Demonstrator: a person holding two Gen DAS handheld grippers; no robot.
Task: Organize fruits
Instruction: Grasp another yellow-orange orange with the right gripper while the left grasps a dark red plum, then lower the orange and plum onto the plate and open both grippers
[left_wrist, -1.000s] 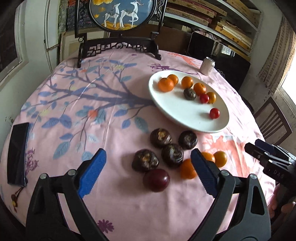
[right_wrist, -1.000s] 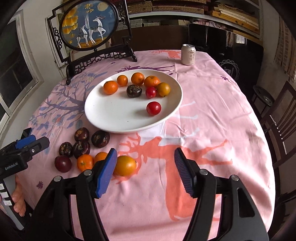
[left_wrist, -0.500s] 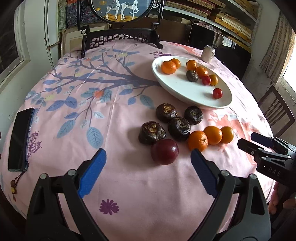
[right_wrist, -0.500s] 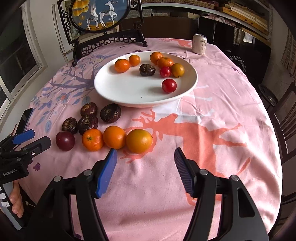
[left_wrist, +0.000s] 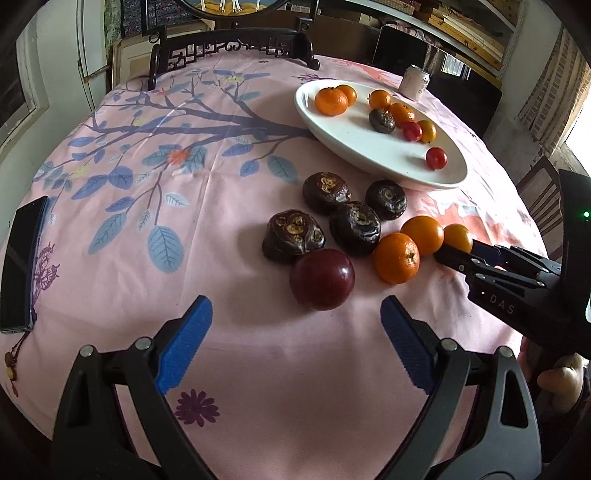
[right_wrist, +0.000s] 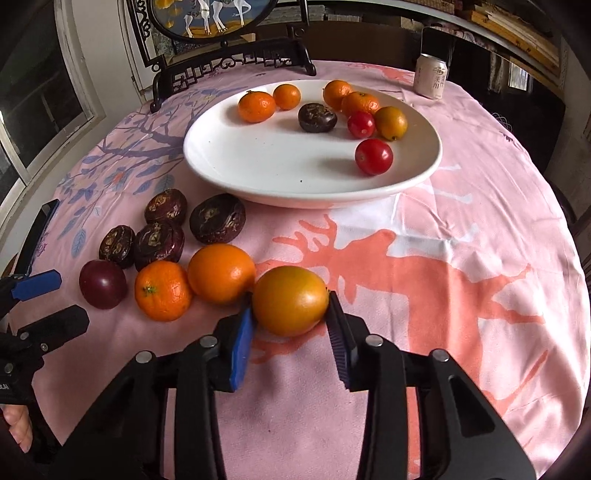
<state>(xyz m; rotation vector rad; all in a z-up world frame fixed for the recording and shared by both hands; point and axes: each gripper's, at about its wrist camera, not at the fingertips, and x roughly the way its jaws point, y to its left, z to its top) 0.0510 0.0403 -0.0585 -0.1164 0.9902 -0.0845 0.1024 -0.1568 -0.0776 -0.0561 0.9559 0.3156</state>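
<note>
A white plate (right_wrist: 258, 173) holds several oranges, a dark passion fruit and two red fruits. On the cloth in front of it lie several dark passion fruits (right_wrist: 218, 218), a dark red plum (left_wrist: 322, 278), a mandarin (right_wrist: 162, 290) and an orange (right_wrist: 221, 273). My right gripper (right_wrist: 290, 325) is shut on a yellow-orange fruit (right_wrist: 290, 300), which rests on the cloth. My left gripper (left_wrist: 295, 336) is open and empty, just short of the plum. The right gripper also shows in the left wrist view (left_wrist: 458, 254), beside the yellow-orange fruit (left_wrist: 458, 236).
A drink can (right_wrist: 431, 75) stands behind the plate. A framed deer picture on a black stand (right_wrist: 225, 55) is at the table's back. A black phone (left_wrist: 22, 258) lies at the left edge. A chair (left_wrist: 543, 195) stands to the right.
Both grippers moved forward toward the loose fruits. The right gripper closed its fingers onto the yellow-orange fruit. The left gripper stayed open and came closer to the plum.
</note>
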